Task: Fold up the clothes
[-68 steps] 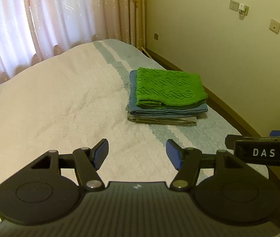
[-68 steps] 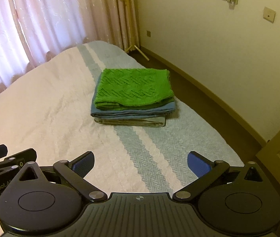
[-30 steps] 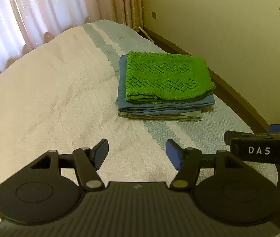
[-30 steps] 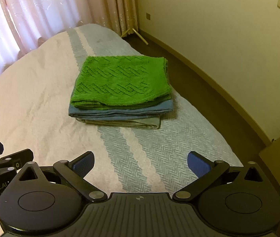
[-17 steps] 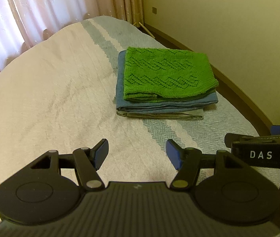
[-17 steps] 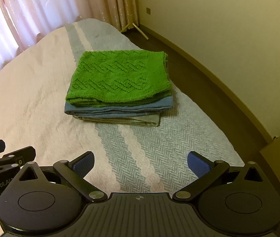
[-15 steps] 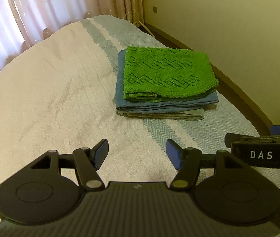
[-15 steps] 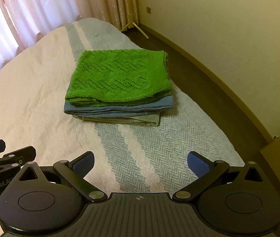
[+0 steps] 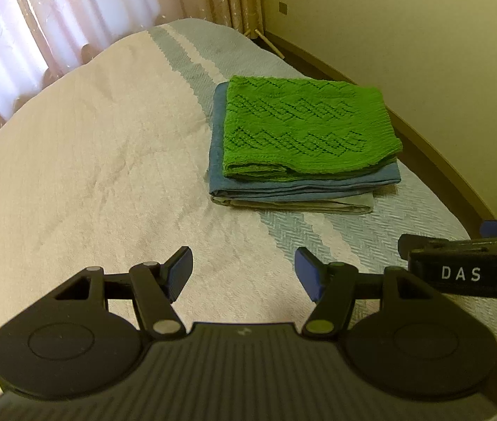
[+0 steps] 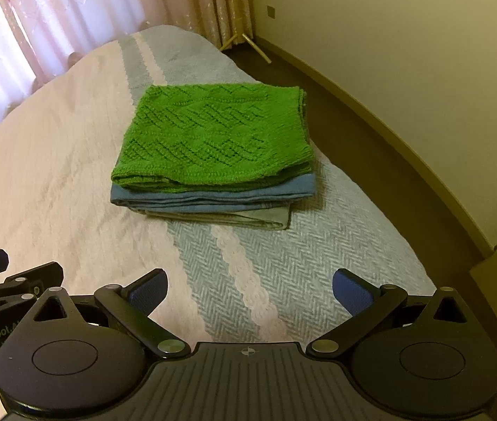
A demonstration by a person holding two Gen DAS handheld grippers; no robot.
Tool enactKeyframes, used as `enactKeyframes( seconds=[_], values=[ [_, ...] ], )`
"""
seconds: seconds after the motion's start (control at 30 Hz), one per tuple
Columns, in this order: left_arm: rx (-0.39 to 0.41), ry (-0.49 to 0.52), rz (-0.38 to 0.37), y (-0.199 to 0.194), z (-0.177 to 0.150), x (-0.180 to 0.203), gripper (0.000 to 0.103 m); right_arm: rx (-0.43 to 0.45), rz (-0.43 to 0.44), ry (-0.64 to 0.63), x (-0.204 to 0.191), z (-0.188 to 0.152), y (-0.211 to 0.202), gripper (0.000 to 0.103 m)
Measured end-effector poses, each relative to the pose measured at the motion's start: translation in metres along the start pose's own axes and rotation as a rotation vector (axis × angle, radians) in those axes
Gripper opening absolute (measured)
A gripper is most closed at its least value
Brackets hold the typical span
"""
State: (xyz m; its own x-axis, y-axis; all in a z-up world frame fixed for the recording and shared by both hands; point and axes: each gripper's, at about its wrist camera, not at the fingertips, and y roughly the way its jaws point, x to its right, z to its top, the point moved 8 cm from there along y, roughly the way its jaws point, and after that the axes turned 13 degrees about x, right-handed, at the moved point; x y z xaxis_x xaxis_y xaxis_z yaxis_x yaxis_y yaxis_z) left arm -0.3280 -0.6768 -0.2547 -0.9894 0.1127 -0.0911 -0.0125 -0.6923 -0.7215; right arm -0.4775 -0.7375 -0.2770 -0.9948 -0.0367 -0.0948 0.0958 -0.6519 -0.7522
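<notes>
Left claw: mine, wide, nothing between the pads, over the bed.
Right claw: wide too, empty.
Folded pile: green knit on blue garment on pale one, far side of the bed.
Change: pile now nearer and larger than before.

Green knit top folded flat atop blue garment, pale one underneath, neat stack on bed
</notes>
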Motion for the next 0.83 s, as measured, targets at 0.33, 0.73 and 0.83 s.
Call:
enactKeyframes(
  seconds=[0.33,0.73,0.83],
  values=[
    [-0.028,-0.001,0.009,0.022,-0.001,0.002,0.061,-0.034,0.016,-0.009,0.000,0.002,0.024,0.102],
    [0.017,0.008,-0.007,0.033,0.022,0.010,0.061,-0.020,-0.003,0.016,0.013,0.015,0.029,0.102],
    [0.018,0.015,-0.020,0.030,0.023,0.015,0.061,-0.012,-0.010,0.020,0.015,0.017,0.026,0.102]
  ],
)
